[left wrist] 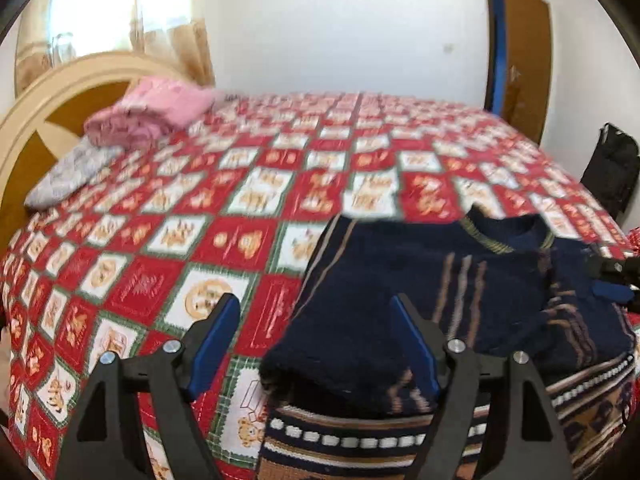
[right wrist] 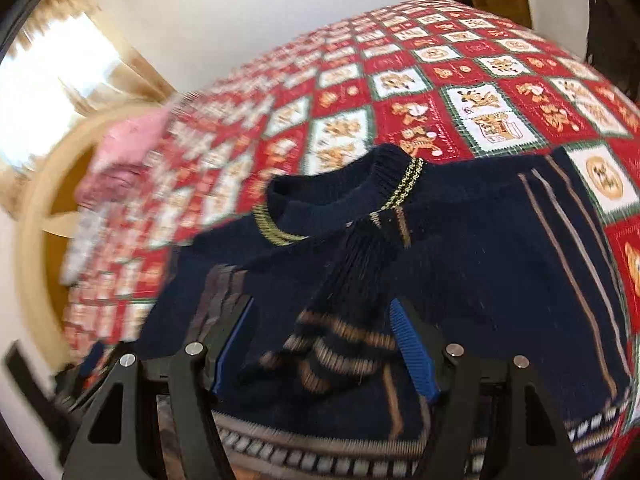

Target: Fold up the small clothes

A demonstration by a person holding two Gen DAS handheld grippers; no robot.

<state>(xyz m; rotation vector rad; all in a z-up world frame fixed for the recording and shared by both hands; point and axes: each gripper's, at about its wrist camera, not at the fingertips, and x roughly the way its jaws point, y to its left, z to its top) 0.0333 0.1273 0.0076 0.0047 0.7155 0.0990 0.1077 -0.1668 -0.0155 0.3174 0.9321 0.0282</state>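
Both grippers, left gripper and right gripper, are gaping, released, over the navy sweater, which is lying at five o'clock on the bedspread, sleeves folded inward to narrow it.

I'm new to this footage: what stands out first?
The loud red-and-white checked teddy-bear bedspread covers the whole bed. A navy knitted sweater with tan stripes lies at its near edge, sleeves folded inward, directly ahead of both grippers. A pink folded cloth pile sits far off by the headboard.
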